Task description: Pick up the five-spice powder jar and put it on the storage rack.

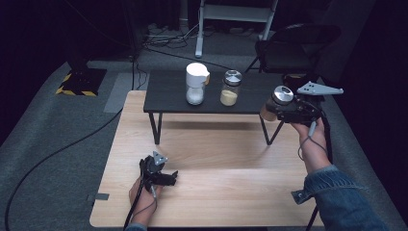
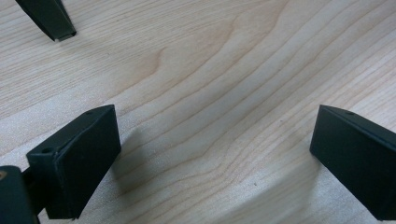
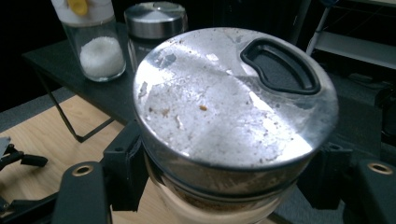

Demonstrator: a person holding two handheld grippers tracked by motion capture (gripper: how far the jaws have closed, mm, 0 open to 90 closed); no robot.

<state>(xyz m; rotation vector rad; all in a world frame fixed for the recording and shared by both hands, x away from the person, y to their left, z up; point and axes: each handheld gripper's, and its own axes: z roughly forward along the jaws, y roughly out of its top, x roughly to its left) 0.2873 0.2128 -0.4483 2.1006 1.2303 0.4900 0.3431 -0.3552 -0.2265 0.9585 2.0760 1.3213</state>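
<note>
The glass jar with the brushed steel lid (image 3: 233, 98), part full of a tan powder, hangs in the air off the right end of the low black shelf (image 1: 168, 91), clamped by its body in the right tongs (image 1: 278, 111). In the right gripper view the lid, with a black kidney-shaped flap set into it, covers nearly all of the glass and the powder below, and the pads of the tongs are mostly tucked under its rim, so just where they bite on the glass is hard to make out. The hand (image 1: 310, 137) holding those tongs reaches in from a denim sleeve.

Counting jars, there are three: the one held, plus two standing on the black shelf, a steel-lidded glass jar of yellowish powder (image 1: 231, 88) and beside it a white-capped glass jar of white grains (image 1: 196, 84) (its cap runs off the top edge in the right gripper view).

There are two pairs of tongs. The left tongs (image 1: 174, 177) rest low on the pale wooden desk (image 1: 231, 192) at its near left, jaws spread wide with bare wood grain between them. A black shelf foot (image 2: 49, 18) pokes into the left gripper view, cut off at the top.
</note>
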